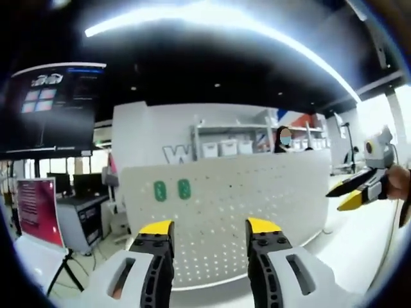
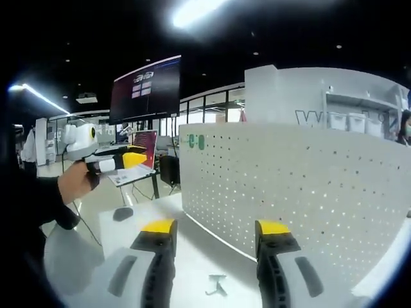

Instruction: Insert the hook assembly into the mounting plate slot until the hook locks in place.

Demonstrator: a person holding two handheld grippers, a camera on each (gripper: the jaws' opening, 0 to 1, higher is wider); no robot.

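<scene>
Left gripper (image 1: 210, 226): held up facing the pegboard, its yellow-tipped jaws standing apart with nothing between them. In the right gripper view it showed at the left (image 2: 131, 159), gripped by a hand (image 2: 76, 181), well away from the board.

Right gripper (image 2: 218, 226): jaws spread wide and empty, held over the white table near the board's foot. In the left gripper view it came in from the right edge (image 1: 340, 194), yellow and black tips pointing toward the board, a hand (image 1: 399, 181) behind it.

Mounting plate: the white pegboard (image 1: 244, 192) stood upright on the table, its face full of small holes; the right gripper view caught it at a slant (image 2: 295, 186). Two green tags (image 1: 171, 190) sat near its upper left corner.

Hook assembly: a small grey metal hook (image 2: 216, 285) lay flat on the table (image 2: 192, 256), between the right gripper's jaws as that view framed it, just short of the board and not touching it. Whether the jaws were near it in height I couldn't tell.

Surroundings: a dark monitor (image 1: 51, 102) hung at the left; shelving with white bins (image 1: 228, 146) stood behind the board.
</scene>
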